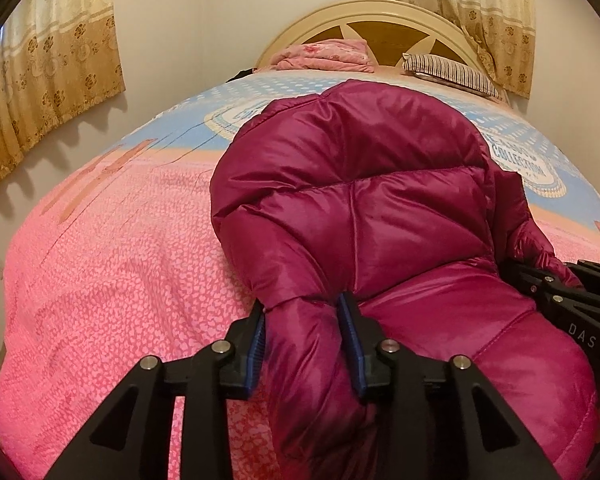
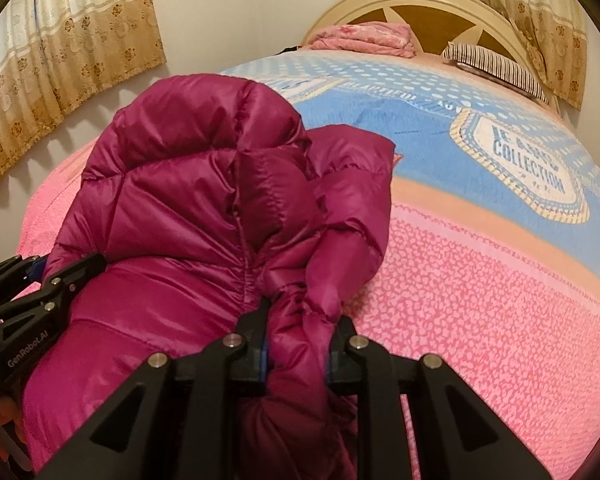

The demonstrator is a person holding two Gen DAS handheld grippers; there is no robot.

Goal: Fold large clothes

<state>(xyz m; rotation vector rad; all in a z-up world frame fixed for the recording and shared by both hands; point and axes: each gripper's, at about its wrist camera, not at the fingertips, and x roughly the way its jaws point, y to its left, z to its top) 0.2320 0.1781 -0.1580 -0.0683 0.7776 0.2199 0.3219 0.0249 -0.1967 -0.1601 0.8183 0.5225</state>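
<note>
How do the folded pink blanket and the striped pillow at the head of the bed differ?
The pink blanket is flowered pink; the striped pillow has dark and pale stripes. The blanket is a folded stack on the left; the pillow lies to its right. Both sit by the headboard, beyond the jacket.

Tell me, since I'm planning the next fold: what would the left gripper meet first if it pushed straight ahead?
The puffy jacket itself: a fold already sits between the left gripper jaws, and its bulk rises just ahead. The bed cover lies underneath, though depth is unclear.
</note>
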